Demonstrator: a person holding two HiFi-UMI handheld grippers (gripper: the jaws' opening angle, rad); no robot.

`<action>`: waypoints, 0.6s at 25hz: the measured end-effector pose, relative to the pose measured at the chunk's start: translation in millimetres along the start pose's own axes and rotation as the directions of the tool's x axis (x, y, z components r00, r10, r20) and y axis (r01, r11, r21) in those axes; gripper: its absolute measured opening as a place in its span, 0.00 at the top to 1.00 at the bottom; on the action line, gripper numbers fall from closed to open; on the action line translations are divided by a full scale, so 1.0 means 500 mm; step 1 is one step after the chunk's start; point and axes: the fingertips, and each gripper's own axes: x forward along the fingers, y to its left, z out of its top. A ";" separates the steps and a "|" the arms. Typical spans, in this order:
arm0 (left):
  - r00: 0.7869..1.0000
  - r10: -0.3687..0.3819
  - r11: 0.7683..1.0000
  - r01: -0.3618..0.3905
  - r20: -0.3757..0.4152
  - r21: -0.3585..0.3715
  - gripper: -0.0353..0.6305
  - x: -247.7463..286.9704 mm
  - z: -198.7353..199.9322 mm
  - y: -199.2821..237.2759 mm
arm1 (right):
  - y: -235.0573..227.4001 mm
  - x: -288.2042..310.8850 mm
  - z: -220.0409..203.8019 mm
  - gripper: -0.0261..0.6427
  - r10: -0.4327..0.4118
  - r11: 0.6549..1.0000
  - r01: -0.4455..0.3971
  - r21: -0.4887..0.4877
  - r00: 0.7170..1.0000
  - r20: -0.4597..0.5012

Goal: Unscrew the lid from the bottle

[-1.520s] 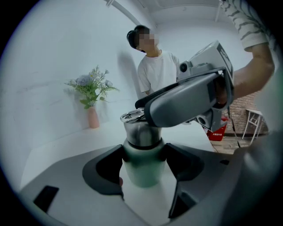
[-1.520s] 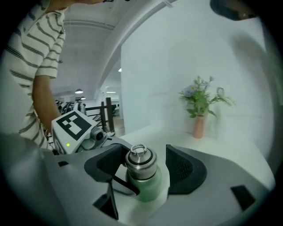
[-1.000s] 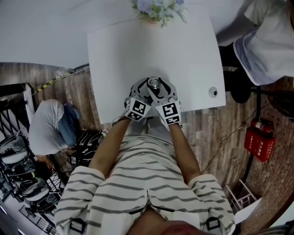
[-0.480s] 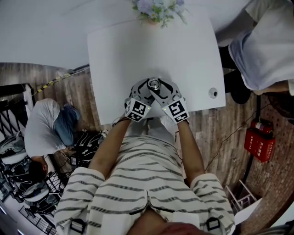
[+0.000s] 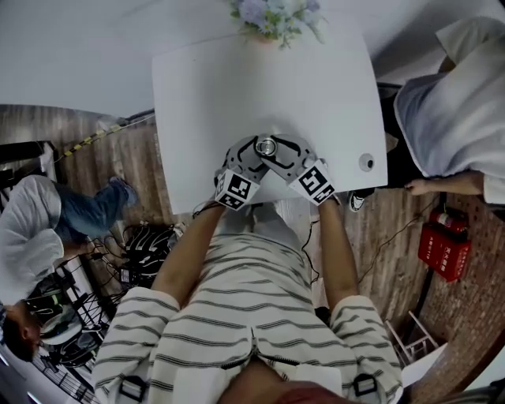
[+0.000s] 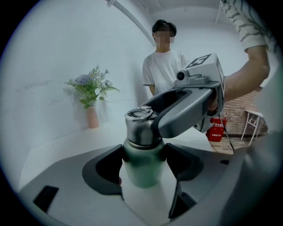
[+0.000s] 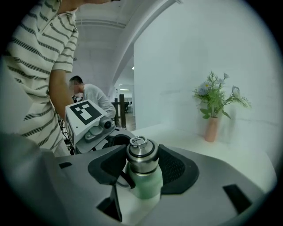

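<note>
Your left gripper (image 6: 143, 160) clamps both pads on the green body of the bottle (image 7: 146, 185), which stands upright by the near edge of the white table (image 5: 237, 87), while your right gripper (image 7: 142, 164) pinches its steel lid (image 6: 140, 128) from the right.

A white table (image 5: 237, 95) carries a vase of flowers (image 5: 276, 14) at its far edge, a green bottle (image 5: 266, 146) (metal lid (image 7: 141, 152) on) near the front, and a small round thing (image 5: 366, 162) by the right corner.
</note>
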 end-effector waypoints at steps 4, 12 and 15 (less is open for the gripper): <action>1.000 -0.007 1.000 0.007 -0.002 0.003 0.48 -0.002 0.000 0.003 | 0.001 -0.001 0.003 0.61 0.090 0.996 -0.090 -0.019 0.996 0.025; 1.000 -0.014 1.000 0.014 -0.004 -0.001 0.48 -0.005 -0.001 -0.001 | 0.009 -0.003 0.006 0.61 0.259 0.958 -0.266 -0.105 0.963 -0.074; 1.000 -0.018 1.000 0.018 -0.006 0.004 0.48 -0.006 0.000 -0.001 | 0.011 -0.003 0.005 0.61 0.306 0.939 -0.319 -0.131 0.946 -0.108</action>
